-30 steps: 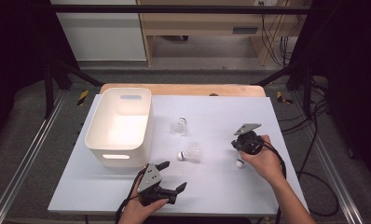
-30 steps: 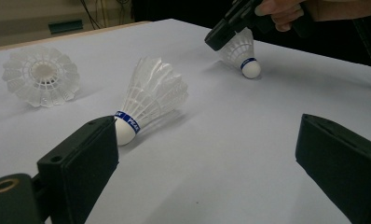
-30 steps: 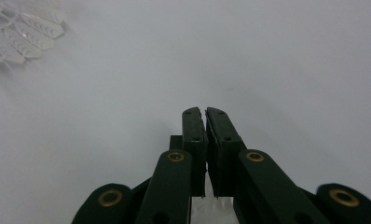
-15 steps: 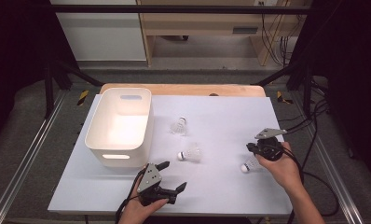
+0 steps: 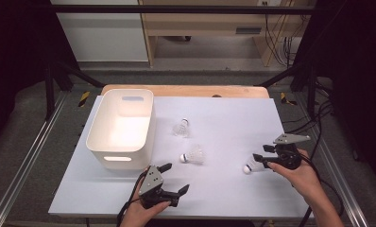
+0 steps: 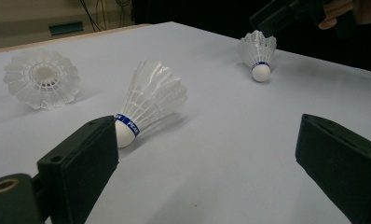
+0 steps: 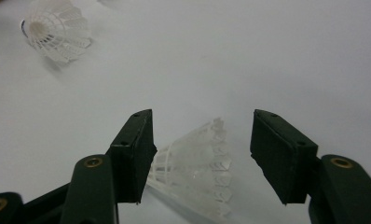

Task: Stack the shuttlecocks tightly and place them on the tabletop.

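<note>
Three white shuttlecocks lie on the white table. The nearest one (image 5: pixel 250 166) lies cork-first toward the middle, and its skirt (image 7: pixel 197 170) sits between the jaws of my right gripper (image 5: pixel 260 161). Those jaws have just been opening, and a gap shows beside the skirt. My left gripper (image 5: pixel 175 178) rests wide open near the front edge with nothing between its jaws. It faces the middle shuttlecock (image 6: pixel 146 102), which has a blue band. The third shuttlecock (image 5: pixel 181 127) lies farther back.
A white plastic bin (image 5: pixel 97 142) stands at the left of the table (image 5: pixel 224 198), just behind my left hand. A wooden board edge (image 5: pixel 186 90) runs along the back. Metal frame rails flank both sides, and cables trail at the right.
My right gripper has moved to the right, away from the table's middle, and its jaws have parted around the shuttlecock's skirt. The left hand has not moved.
</note>
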{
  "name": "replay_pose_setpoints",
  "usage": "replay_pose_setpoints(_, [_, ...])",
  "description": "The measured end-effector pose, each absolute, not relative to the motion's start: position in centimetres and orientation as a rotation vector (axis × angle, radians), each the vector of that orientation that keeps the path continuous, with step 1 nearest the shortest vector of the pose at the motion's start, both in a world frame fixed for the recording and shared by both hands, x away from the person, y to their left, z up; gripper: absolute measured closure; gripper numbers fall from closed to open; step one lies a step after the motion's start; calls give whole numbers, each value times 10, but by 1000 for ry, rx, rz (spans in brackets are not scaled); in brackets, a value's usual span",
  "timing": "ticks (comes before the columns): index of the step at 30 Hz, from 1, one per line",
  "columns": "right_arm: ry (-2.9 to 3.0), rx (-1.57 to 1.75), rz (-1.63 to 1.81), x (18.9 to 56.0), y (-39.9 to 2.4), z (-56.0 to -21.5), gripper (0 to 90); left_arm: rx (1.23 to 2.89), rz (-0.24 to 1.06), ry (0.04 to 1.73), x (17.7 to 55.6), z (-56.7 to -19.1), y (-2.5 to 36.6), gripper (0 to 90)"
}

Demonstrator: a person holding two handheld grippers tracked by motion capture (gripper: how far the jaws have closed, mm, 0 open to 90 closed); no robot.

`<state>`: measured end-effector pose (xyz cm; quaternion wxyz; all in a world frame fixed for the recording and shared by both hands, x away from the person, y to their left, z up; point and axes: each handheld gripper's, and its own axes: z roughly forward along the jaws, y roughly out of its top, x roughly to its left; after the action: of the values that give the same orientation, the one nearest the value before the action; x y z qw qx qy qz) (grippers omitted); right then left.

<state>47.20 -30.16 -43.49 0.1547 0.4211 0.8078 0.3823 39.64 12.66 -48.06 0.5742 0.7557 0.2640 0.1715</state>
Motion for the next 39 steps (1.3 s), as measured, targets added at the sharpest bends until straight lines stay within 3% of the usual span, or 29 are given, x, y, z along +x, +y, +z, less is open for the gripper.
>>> replay_pose_setpoints(7, [2399, 1223, 1085, 473, -304, -444, 539, 1767, 401, 622, 397, -480, 128, 59])
replay_pose_setpoints(15, [2458, 1193, 1079, 470, -302, -445, 625, 1759, 403, 624, 397, -478, 129, 60])
replay_pose_setpoints(27, [2499, 1159, 1125, 462, -300, -439, 890, 1738, 416, 625, 386, -470, 145, 60])
replay_pose_setpoints(39, [2394, 1082, 1274, 466, -265, -424, 900, 1645, 469, 634, 357, -455, 180, 61])
